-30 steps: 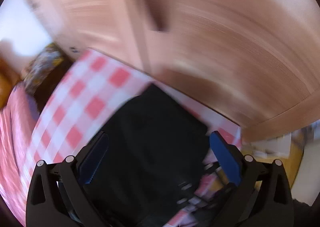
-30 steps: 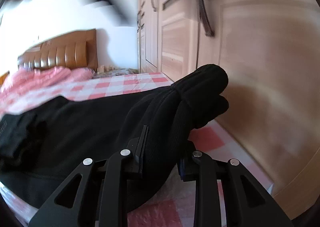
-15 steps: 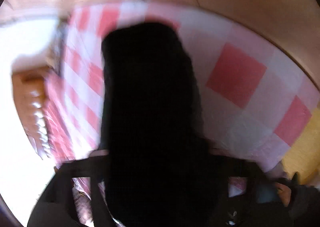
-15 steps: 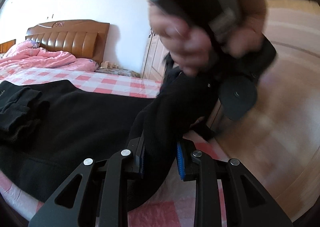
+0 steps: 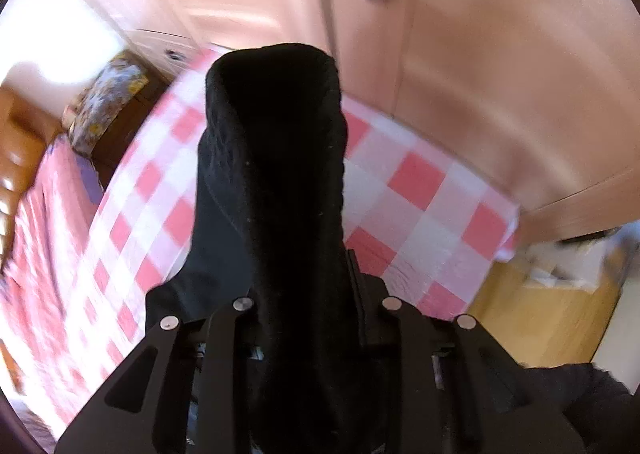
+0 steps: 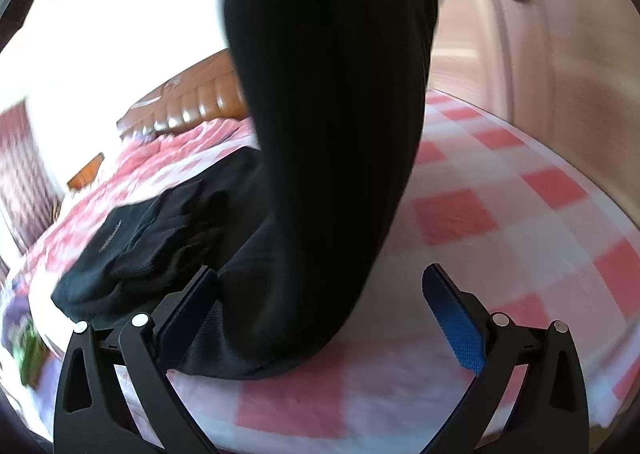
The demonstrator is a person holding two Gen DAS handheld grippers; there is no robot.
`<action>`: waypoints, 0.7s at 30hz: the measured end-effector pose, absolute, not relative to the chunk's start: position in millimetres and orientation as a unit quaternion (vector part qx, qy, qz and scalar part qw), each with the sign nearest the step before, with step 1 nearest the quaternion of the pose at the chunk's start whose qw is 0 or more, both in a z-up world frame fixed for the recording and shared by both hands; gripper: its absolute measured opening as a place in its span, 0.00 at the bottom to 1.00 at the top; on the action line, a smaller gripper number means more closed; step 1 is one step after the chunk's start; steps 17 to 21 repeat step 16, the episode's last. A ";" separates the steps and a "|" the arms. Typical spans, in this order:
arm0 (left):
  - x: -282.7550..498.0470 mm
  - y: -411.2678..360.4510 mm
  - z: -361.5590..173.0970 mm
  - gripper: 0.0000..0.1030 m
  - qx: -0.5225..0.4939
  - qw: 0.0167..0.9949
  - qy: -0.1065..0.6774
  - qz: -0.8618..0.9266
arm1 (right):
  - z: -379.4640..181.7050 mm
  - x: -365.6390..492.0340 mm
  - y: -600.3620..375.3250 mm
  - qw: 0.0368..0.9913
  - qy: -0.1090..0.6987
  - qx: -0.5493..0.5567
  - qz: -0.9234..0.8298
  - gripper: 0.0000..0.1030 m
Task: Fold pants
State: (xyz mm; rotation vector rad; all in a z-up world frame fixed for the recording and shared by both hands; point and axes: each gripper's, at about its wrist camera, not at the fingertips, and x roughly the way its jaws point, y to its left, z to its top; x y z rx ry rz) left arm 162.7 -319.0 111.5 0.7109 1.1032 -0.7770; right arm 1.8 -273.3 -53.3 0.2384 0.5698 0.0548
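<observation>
Matt black knit pants (image 5: pixel 276 181), checked cotton sheet (image 6: pixel 500 221), glossy wooden headboard (image 6: pixel 200 97).

Pale wooden wardrobe (image 5: pixel 480 73), padded headboard (image 6: pixel 192 101)

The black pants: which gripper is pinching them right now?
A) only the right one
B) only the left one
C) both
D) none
B: the left gripper is shut on the black pants, while the right gripper has its fingers spread wide with the cloth loose between them.
</observation>
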 end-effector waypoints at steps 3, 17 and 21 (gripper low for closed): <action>170.6 -236.2 156.3 0.25 0.226 0.766 0.474 -0.370 | -46.5 9.3 -249.2 0.955 0.279 0.089 0.036 0.96; 168.5 181.4 14.6 0.23 -0.243 0.807 0.447 -0.299 | -37.3 5.4 -140.7 0.945 0.227 -0.224 -0.075 0.95; 168.5 181.4 14.6 0.23 -0.243 0.807 0.447 -0.299 | -37.3 5.4 -140.7 0.945 0.227 -0.224 -0.075 0.95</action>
